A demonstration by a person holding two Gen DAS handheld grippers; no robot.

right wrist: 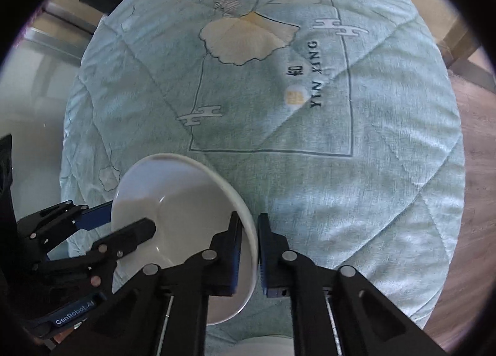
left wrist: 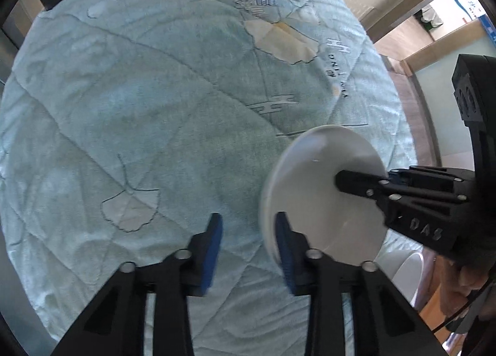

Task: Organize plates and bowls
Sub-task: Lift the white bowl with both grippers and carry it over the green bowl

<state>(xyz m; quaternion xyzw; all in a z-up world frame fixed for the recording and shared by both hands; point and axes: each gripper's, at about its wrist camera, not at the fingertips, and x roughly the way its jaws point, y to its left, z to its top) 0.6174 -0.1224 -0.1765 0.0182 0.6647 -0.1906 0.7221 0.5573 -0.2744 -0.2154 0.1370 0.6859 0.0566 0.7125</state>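
Note:
A white bowl (left wrist: 310,176) (right wrist: 186,201) sits low over the light blue quilt (left wrist: 155,108) (right wrist: 341,185); whether it touches the cloth I cannot tell. My right gripper (right wrist: 249,219) is shut on the bowl's right rim, one pad inside and one outside. In the left wrist view one of its black fingers (left wrist: 359,185) reaches into the bowl. My left gripper (left wrist: 248,216) straddles the opposite rim. Its inner pad is by the wall, and quilt shows between its outer pad (left wrist: 215,247) and the rim, so it stands open. The right wrist view shows it at the left (right wrist: 127,219).
The quilt, printed with pale ginkgo leaves (right wrist: 245,39) and the words YIN XING, covers a rounded surface. Wooden floor (right wrist: 477,170) lies beyond its right edge. A white object (left wrist: 406,272) stands below the quilt's edge, near the hand (left wrist: 465,287) that holds the right gripper.

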